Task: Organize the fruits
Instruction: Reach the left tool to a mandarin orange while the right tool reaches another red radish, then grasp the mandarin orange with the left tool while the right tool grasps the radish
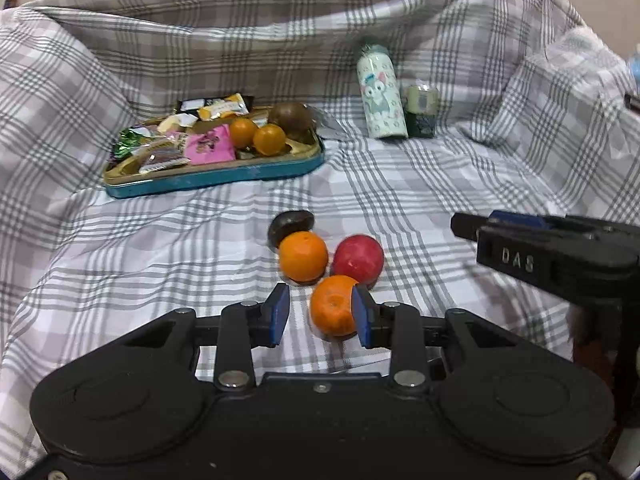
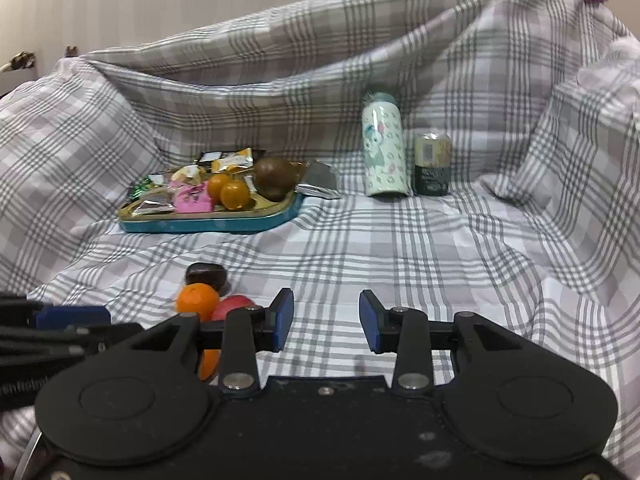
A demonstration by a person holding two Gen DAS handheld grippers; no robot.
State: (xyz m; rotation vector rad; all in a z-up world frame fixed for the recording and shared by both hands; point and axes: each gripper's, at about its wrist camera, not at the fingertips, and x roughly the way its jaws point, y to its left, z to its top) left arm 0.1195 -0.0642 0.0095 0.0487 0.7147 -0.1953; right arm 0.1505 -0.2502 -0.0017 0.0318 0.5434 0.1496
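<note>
Left wrist view: the left gripper (image 1: pixel 322 314) has its blue pads spread, with the nearest orange (image 1: pixel 333 306) between them; the orange touches the right-hand pad, while a gap shows at the left-hand pad. At 12 o'clock from that fruit sit a second orange (image 1: pixel 303 256) and a red apple (image 1: pixel 358 259), close together on the checked cloth (image 1: pixel 420 184), with a dark brown fruit (image 1: pixel 290 226) just behind the second orange. At 11 o'clock, well apart, a teal tray (image 1: pixel 216 178) holds snack packets, two small oranges (image 1: pixel 258 136) and a round brown fruit (image 1: pixel 291 118). At 1 o'clock stand a cartoon bottle (image 1: pixel 381 94) and a can (image 1: pixel 421 110), just beside each other. The right gripper's black body enters at 3 o'clock.

Right wrist view: the right gripper (image 2: pixel 326 322) is spread, with only cloth between its pads. The fruit cluster lies at 9 o'clock, partly hidden behind its left finger (image 2: pixel 280 320).
</note>
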